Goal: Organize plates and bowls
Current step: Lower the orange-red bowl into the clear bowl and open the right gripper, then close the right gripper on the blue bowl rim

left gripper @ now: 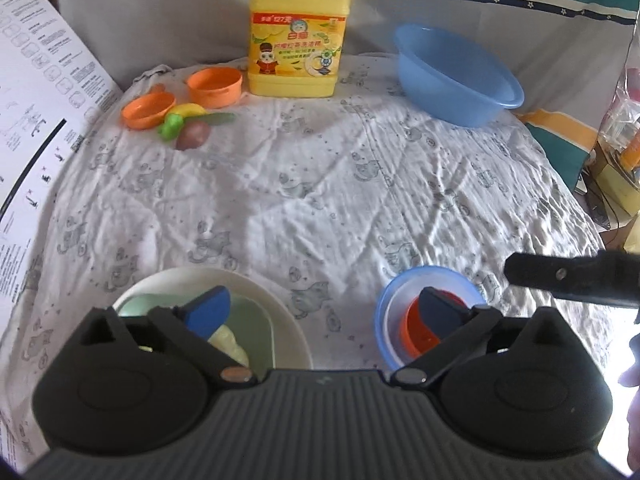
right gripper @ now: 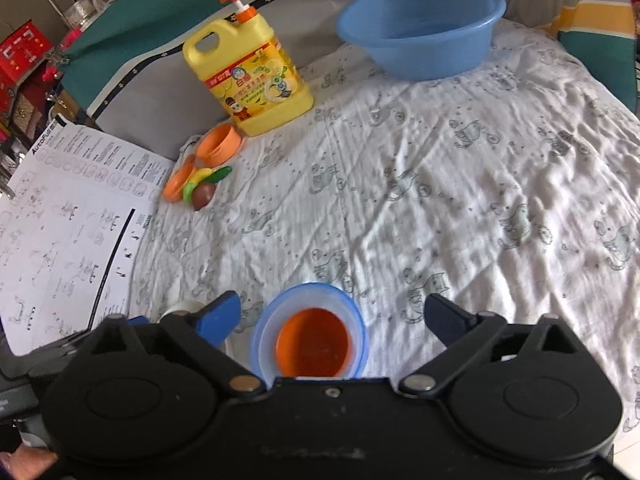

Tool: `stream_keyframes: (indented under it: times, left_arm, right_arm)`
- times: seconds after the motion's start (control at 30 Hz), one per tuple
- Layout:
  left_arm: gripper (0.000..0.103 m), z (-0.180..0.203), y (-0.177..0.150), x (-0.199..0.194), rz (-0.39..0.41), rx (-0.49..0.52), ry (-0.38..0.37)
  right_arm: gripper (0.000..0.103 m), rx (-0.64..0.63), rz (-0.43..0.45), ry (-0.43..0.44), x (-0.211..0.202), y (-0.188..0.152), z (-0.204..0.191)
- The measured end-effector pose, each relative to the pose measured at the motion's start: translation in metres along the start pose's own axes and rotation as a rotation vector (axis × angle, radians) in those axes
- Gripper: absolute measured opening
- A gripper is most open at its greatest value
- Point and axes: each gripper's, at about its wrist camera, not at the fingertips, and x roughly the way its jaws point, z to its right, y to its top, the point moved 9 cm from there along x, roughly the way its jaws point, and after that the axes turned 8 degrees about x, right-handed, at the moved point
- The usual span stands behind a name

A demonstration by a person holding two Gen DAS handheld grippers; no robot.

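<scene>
While both claws are spread wide and hold nothing, the dishes sit in two little stacks on the wrinkly white cloth with grey cat prints (left gripper: 320, 184). Under the left gripper (left gripper: 324, 308) is a round white plate (left gripper: 280, 300) with a pale green plate (left gripper: 256, 320) lying in it, and something soft and pale yellow (left gripper: 232, 344) on top. Under the right gripper (right gripper: 332, 316) is a see-through blue plastic bowl (right gripper: 308, 292) with a small orange bowl (right gripper: 312, 344) inside it. At the far side stand a big yellow soap jug (right gripper: 248, 76), a large blue plastic basin (right gripper: 416, 24), two orange toy dishes (left gripper: 180, 100) and some plastic toy fruit (left gripper: 188, 126). A printed white paper sheet (right gripper: 68, 216) lies to the left.
</scene>
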Motion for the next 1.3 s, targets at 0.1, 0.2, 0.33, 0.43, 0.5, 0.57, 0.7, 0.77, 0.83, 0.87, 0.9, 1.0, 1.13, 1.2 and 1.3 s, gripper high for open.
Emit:
stream_keyframes:
  times: [0.1,0.2,0.33,0.43,0.5,0.57,0.7,0.77,0.83,0.87,0.9,1.0,1.13,1.2,1.3]
  left_arm:
    - [0.103,-0.002,-0.008,0.000,-0.003,-0.012,-0.011]
    - [0.103,-0.001,-0.014,0.001,-0.001,-0.006,-0.012]
    - [0.103,0.006,-0.018,0.004,0.001,0.002,-0.030]
    - [0.103,0.011,-0.019,0.007,0.002,0.019,-0.039]
    - [0.103,0.015,-0.020,0.010,-0.001,0.030,-0.043]
    - [0.103,0.018,-0.021,0.012,-0.002,0.034,-0.051]
    - [0.103,0.021,-0.023,0.018,-0.010,0.034,-0.069]
    - [0.103,0.024,-0.024,0.021,-0.012,0.038,-0.077]
    - [0.103,0.026,-0.024,0.023,-0.011,0.043,-0.085]
    - [0.103,0.028,-0.025,0.024,-0.012,0.044,-0.091]
    - [0.103,0.029,-0.025,0.025,-0.014,0.045,-0.097]
    - [0.103,0.032,-0.026,0.028,-0.017,0.053,-0.107]
    - [0.103,0.034,-0.027,0.032,-0.018,0.047,-0.116]
    - [0.102,0.034,-0.027,0.033,-0.016,0.043,-0.121]
    - [0.100,0.033,-0.028,0.035,-0.018,0.037,-0.123]
  right_arm:
    - [0.103,-0.001,0.000,-0.027,-0.001,-0.004,0.008]
    - [0.103,0.016,-0.013,-0.050,0.000,-0.010,0.020]
    - [0.103,0.032,-0.030,-0.066,0.001,-0.019,0.026]
    - [0.103,0.029,-0.033,-0.075,0.002,-0.022,0.027]
    - [0.103,0.023,-0.034,-0.083,0.003,-0.023,0.026]
    - [0.103,0.019,-0.036,-0.086,0.004,-0.023,0.025]
    - [0.103,0.015,-0.042,-0.088,0.009,-0.022,0.025]
    - [0.103,0.018,-0.048,-0.088,0.011,-0.022,0.026]
    - [0.103,0.016,-0.054,-0.091,0.014,-0.021,0.026]
    - [0.103,0.013,-0.056,-0.091,0.015,-0.022,0.026]
    - [0.103,0.011,-0.057,-0.091,0.016,-0.022,0.026]
    - [0.103,0.013,-0.059,-0.092,0.019,-0.022,0.027]
    - [0.103,0.025,-0.060,-0.099,0.022,-0.020,0.030]
    - [0.103,0.028,-0.058,-0.101,0.024,-0.020,0.032]
    - [0.103,0.029,-0.056,-0.102,0.025,-0.020,0.033]
